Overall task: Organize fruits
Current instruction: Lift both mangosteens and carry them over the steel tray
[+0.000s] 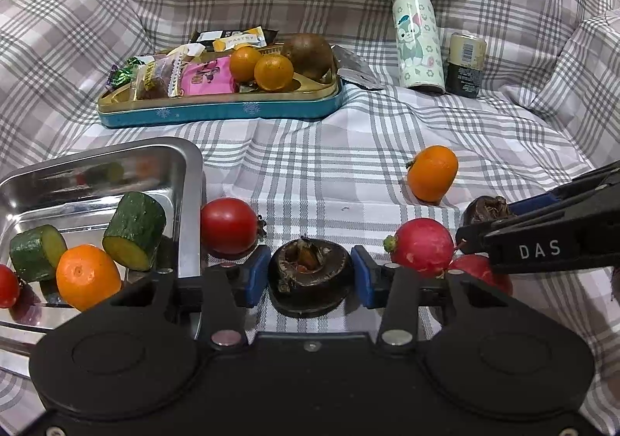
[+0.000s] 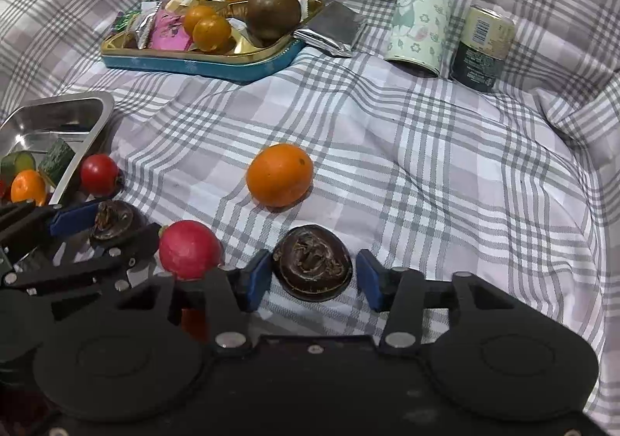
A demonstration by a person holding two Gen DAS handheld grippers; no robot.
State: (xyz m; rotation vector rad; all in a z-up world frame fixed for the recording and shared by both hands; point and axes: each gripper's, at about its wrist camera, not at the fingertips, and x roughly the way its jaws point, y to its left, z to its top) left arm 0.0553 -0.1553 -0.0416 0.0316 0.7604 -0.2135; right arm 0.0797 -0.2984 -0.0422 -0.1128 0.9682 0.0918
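My left tongs (image 1: 310, 275) sit around one water chestnut (image 1: 310, 277) on the cloth (image 1: 329, 164). My right tongs (image 2: 312, 275) sit around another water chestnut (image 2: 313, 267), further right. Between the two chestnuts lies a radish (image 1: 420, 246). To the left of my left tongs a tomato (image 1: 228, 226) rests just beside the metal tray (image 1: 190, 180). In that tray lie two cucumber pieces (image 1: 133, 230) and a small orange (image 1: 87, 277). Another orange (image 1: 432, 172) lies alone behind the radish. Far back sits a tin (image 1: 217, 110) with snacks and fruit in it. To its right stand a bottle (image 1: 416, 44) and a can (image 1: 465, 64), side by side.
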